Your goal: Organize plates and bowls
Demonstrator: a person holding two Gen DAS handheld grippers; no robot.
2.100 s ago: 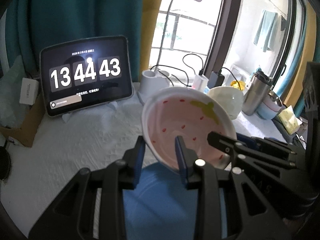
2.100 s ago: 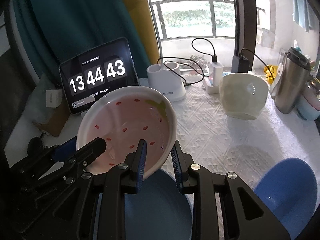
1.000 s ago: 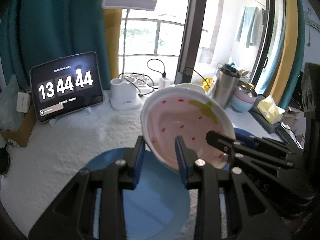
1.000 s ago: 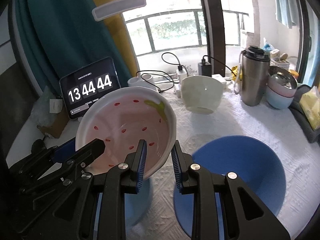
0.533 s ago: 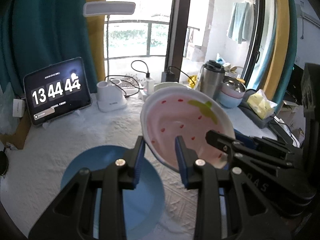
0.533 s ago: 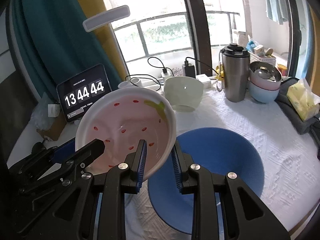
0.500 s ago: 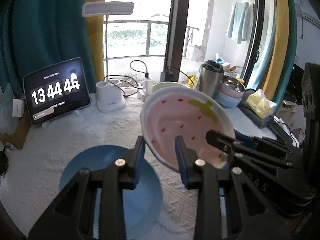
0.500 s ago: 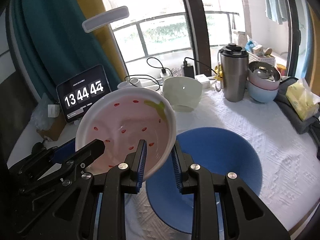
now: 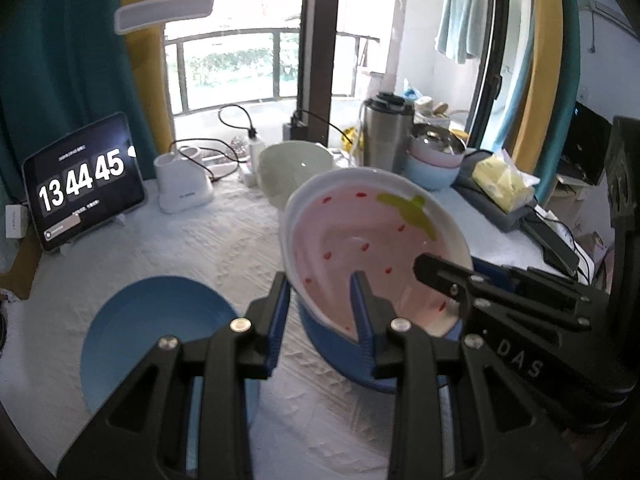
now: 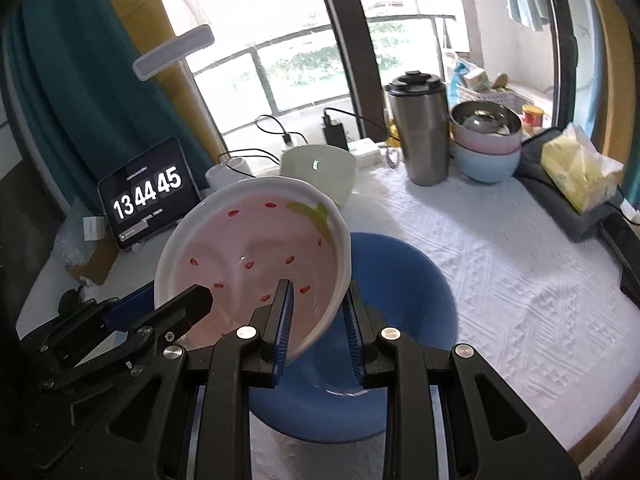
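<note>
A pink strawberry-patterned bowl [image 9: 372,240] [image 10: 256,256] is held tilted in the air by both grippers. My left gripper [image 9: 320,312] is shut on its near-left rim. My right gripper [image 10: 316,320] is shut on its near-right rim. Directly beneath it sits a blue bowl [image 10: 400,292] [image 9: 336,352] on the white tablecloth. A blue plate [image 9: 148,332] lies to the left on the cloth. A pale green bowl [image 9: 296,168] [image 10: 320,172] stands tipped at the back.
At the back are a tablet clock [image 9: 80,184], a white lamp base [image 9: 184,188], a steel tumbler [image 10: 420,128], stacked pink and blue bowls [image 10: 488,148] and a tissue pack [image 10: 580,168]. The table edge [image 10: 600,412] runs close at the right.
Both grippers carried the strawberry bowl up and to the right, from above the blue plate to above the blue bowl. Both grips are unchanged.
</note>
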